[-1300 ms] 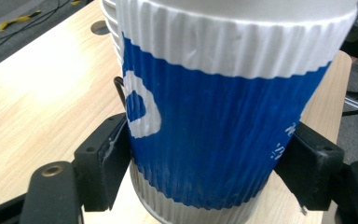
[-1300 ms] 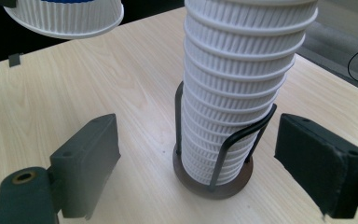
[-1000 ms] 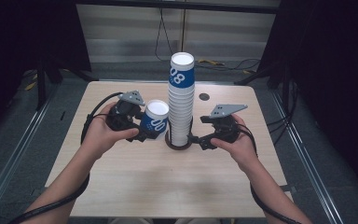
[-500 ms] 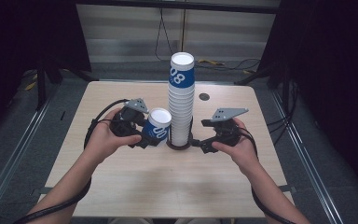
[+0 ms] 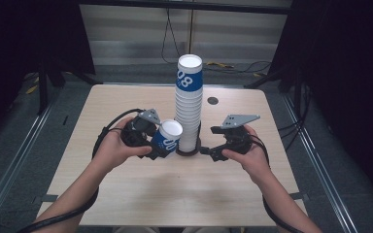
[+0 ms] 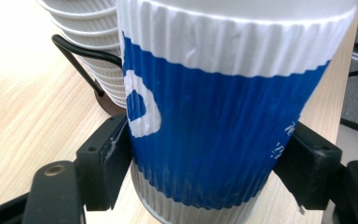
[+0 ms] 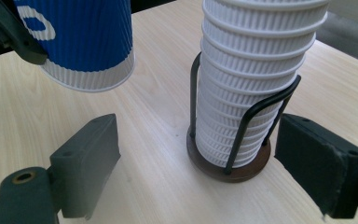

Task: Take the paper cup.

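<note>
A blue and white ribbed paper cup (image 5: 167,136) hangs tilted just above the table, left of a tall stack of the same cups (image 5: 188,111). My left gripper (image 5: 161,148) is shut on it; in the left gripper view both pads press the cup (image 6: 214,116) at its blue band. The stack stands in a black wire holder (image 7: 226,165) with a round brown base. My right gripper (image 5: 209,151) is at the right of the holder's base, open. In the right gripper view its jaws (image 7: 205,163) stand wide apart with the stack (image 7: 251,70) ahead between them and the held cup (image 7: 84,37) at upper left.
The light wooden table (image 5: 175,194) has a small dark round hole (image 5: 212,100) behind the stack on the right. Cables trail from both grippers. Dark floor, metal rails and black curtains surround the table.
The cup in my left gripper has dipped a little toward the table and tilted more, staying beside the stack. The right gripper has hardly moved.
</note>
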